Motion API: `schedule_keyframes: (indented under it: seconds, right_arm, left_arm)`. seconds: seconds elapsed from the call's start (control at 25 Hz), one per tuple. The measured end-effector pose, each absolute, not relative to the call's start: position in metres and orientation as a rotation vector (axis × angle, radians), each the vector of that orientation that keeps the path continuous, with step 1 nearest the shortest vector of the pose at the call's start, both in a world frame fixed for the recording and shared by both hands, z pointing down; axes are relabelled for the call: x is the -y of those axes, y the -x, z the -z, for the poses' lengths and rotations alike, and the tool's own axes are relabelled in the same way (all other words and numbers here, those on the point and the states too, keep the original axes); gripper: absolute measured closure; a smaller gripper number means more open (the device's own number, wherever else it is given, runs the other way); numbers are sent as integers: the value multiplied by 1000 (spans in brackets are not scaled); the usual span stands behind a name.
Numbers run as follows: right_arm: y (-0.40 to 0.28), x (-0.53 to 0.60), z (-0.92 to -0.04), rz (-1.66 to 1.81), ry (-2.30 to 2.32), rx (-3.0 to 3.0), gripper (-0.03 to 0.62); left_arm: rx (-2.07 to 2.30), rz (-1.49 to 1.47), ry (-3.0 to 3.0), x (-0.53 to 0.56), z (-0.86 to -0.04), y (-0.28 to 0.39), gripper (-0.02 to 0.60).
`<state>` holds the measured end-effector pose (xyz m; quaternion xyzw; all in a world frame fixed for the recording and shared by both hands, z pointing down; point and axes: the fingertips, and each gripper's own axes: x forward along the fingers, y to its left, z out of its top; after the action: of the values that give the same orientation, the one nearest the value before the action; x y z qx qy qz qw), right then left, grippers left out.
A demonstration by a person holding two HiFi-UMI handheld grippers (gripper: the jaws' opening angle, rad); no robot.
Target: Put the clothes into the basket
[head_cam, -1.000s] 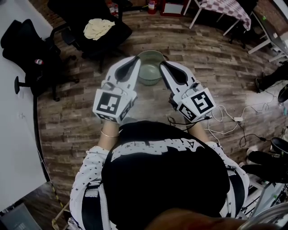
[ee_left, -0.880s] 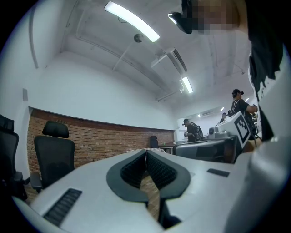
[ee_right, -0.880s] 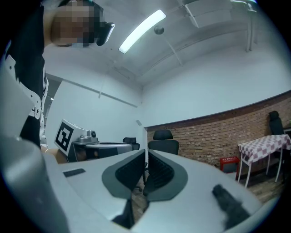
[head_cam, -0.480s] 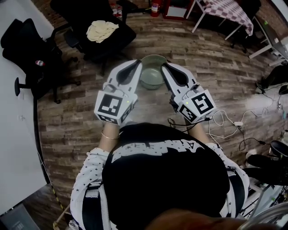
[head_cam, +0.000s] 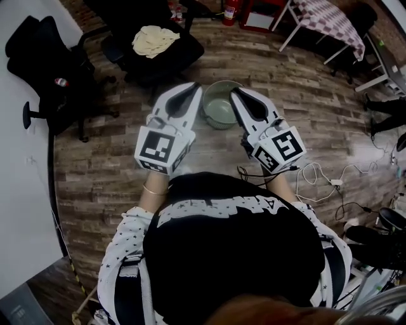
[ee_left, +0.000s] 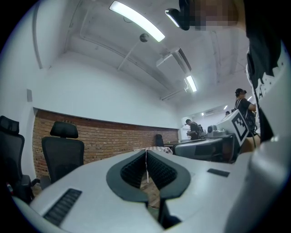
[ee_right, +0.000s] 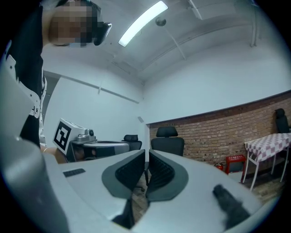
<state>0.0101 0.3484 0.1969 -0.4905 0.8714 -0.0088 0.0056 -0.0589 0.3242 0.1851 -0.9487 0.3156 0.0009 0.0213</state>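
The basket (head_cam: 221,115), a pale green round tub, sits low on the wooden floor (head_cam: 101,159) and shows in the head view between the front ends of the two grippers. The left gripper (head_cam: 193,89) is held level at the basket's left side. Its own view shows the jaws clenched, ribbed pad against ribbed pad, with nothing between them. The right gripper (head_cam: 236,92) is held level at the basket's right side, its jaws likewise pressed together and empty. Neither gripper view shows the basket, and from above it cannot be told whether either gripper touches it. The clothes (head_cam: 155,39), a crumpled cream bundle, lie beyond the basket and to its left on the seat of a black chair (head_cam: 183,56), well apart from the basket and from both grippers. A second black office chair (head_cam: 47,63) stands farther to the basket's left. Beyond the basket to its right stands a table with a checked cloth (head_cam: 327,18). White cables (head_cam: 320,174) trail over the floor to the basket's right, nearer the person.
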Motion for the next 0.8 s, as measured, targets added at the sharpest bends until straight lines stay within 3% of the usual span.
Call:
schedule_keyframes:
  seconds: [0.52,0.8]
  right_arm:
    - [59,-301,-206,62,1536,-2720,560]
    - [59,-297,-212,86,1567,-2719,560]
  left_arm:
    - [-1007,69,2932,-273,-199,129,568]
    - [-993,75,2940,-271,-206,131,568]
